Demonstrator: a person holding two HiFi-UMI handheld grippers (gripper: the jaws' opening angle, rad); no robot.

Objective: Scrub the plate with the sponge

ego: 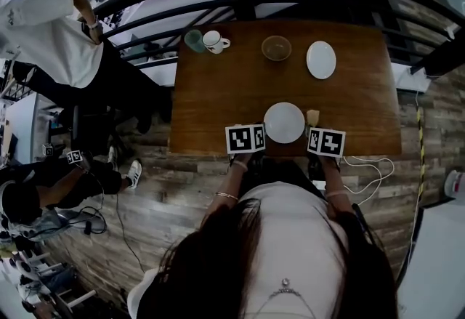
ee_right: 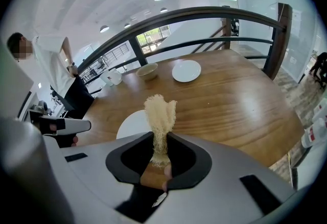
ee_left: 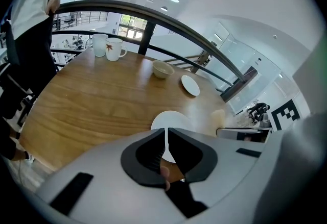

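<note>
The near rim of the round, smooth white plate [ee_left: 172,118] is clamped edge-on between the nearly closed dark jaws of the left gripper [ee_left: 166,135], and the plate is found at the near edge of the brown, wood-grained tabletop [ego: 218,92]. The sponge [ee_right: 160,110], a pale yellow, coarse, fibrous tuft, is pinched at its lower end between the jaws of the right gripper [ee_right: 161,139] and stands up out of them, just beside the plate's right side. Farther back, a second white plate [ego: 321,59], a bowl [ego: 276,48] and a white mug [ego: 214,41] are seen.
</note>
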